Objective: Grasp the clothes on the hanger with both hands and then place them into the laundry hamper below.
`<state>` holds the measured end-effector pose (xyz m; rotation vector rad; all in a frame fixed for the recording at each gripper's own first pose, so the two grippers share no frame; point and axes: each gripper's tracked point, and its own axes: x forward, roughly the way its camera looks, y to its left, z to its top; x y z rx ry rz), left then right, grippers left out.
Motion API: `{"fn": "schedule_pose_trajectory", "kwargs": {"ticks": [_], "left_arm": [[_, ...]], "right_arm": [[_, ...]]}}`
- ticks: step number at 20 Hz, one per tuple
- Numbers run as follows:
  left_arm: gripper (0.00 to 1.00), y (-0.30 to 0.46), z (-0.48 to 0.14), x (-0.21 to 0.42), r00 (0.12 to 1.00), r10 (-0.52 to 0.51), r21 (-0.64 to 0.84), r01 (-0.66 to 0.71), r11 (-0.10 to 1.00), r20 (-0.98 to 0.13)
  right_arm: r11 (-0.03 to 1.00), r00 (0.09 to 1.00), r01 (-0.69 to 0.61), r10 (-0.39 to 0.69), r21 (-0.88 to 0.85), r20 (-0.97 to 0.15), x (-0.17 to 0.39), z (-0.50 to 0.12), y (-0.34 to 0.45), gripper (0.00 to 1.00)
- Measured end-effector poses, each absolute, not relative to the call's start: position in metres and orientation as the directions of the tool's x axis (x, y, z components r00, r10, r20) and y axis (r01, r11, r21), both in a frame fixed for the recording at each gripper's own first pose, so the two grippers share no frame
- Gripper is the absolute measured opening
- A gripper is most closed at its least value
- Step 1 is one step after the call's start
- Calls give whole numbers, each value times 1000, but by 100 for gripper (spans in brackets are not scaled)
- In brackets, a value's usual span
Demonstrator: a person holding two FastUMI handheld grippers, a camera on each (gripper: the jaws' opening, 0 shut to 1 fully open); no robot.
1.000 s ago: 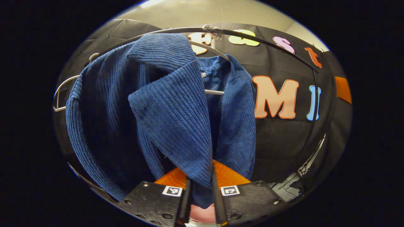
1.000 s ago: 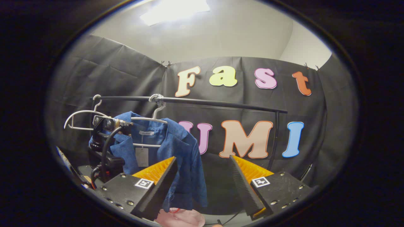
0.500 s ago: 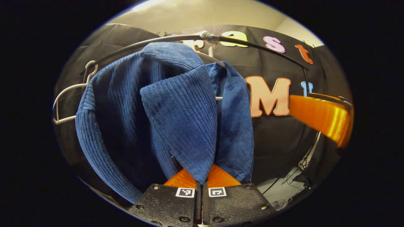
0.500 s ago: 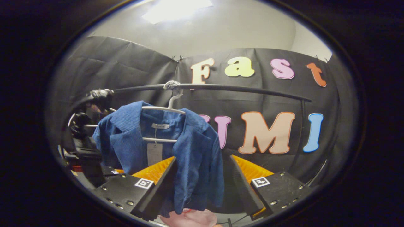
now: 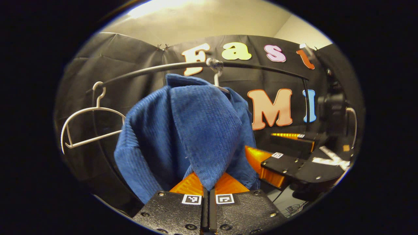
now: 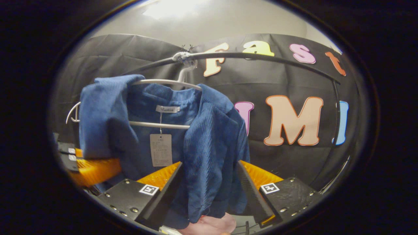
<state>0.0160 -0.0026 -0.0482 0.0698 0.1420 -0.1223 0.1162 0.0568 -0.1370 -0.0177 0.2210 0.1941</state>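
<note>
Landmark: the rail [image 6: 261, 56].

1. Left hand-held gripper [image 5: 209, 182]. Nearest item in the left gripper view. Fingers clenched on a fold of the jacket [image 5: 196, 130]'s front panel; the gap seen a second ago is closed, and the cloth has since been drawn out and away from the rail, bunching up. Judgement: left grasp is made.

2. Right hand-held gripper [image 6: 209, 182]. Jaws spread wide. A second ago it stood well off from the jacket [image 6: 209, 143]; now the other front panel hangs between its fingers, though neither visibly presses on it. In the left gripper view it shows just beside the jacket's right edge [image 5: 287, 160]. Judgement: closing here completes the two-handed grasp.

3. Jacket. Blue, ribbed, below the rail, its collar on a white hanger [image 6: 163, 81]; paper tag [image 6: 161, 150] hangs inside. Not yet lifted off.

4. Pink item [image 6: 209, 225]. Below the jacket hem; possibly the hamper, cannot tell.

5. Spare hanger [image 5: 88, 127]. Bare, on the rail, left of the jacket.

6. Rail. Farthest, black, before the booth wall.
</note>
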Motion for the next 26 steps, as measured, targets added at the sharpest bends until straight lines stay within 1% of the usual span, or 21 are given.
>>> {"fn": "schedule_pose_trajectory", "kwargs": {"ticks": [1,4,5,9,10,11,12,13,14,15,16,18,19,21,23,24,25,26], "left_arm": [[2,3,-41,14,986,-103,59,111,992,-134],[2,19,-27,9,992,-63,54,69,996,-112],[2,24,-22,7,993,-48,62,55,997,-105],[2,41,1,-1,998,-8,67,13,998,-70],[0,46,7,-3,998,3,65,1,998,-59],[0,53,15,-4,999,18,67,-15,998,-45],[2,60,21,-5,999,33,69,-31,997,-30],[0,66,30,-5,999,47,66,-46,997,-14],[3,72,37,-7,998,60,59,-60,996,-1],[3,78,44,-8,997,72,50,-73,996,10],[2,83,49,-8,996,83,41,-84,996,20],[1,94,57,-11,995,101,25,-101,995,28],[1,99,60,-10,993,109,18,-110,994,32],[0,108,66,-10,991,124,14,-125,992,43],[2,118,72,-11,988,145,16,-146,989,58],[0,123,75,-12,986,155,17,-156,988,66],[3,128,80,-11,983,166,21,-168,986,74],[2,135,83,-13,980,181,31,-184,983,84]], "right_arm": [[980,952,-197,194,14,-235,121,-144,59,98],[981,942,-193,195,35,-271,133,-164,61,96],[979,938,-196,202,49,-283,136,-169,63,98],[974,919,-206,227,99,-321,148,-184,72,96],[973,916,-205,227,102,-332,148,-189,73,99],[973,912,-204,227,104,-340,149,-189,76,87],[973,909,-205,228,104,-348,148,-190,78,75],[975,909,-202,224,97,-351,148,-191,77,68],[976,911,-199,218,90,-351,149,-190,75,55],[977,912,-197,213,80,-352,151,-189,73,41],[980,915,-188,198,64,-353,151,-188,70,33],[988,925,-151,146,13,-352,155,-185,56,12],[990,926,-143,133,-4,-353,156,-184,52,8],[992,931,-120,103,-28,-350,159,-178,41,7],[995,941,-92,71,-47,-330,162,-166,27,7],[995,947,-77,55,-56,-316,164,-160,21,7],[996,953,-66,44,-65,-301,168,-154,15,7],[996,957,-53,29,-76,-287,171,-148,11,7]]}}
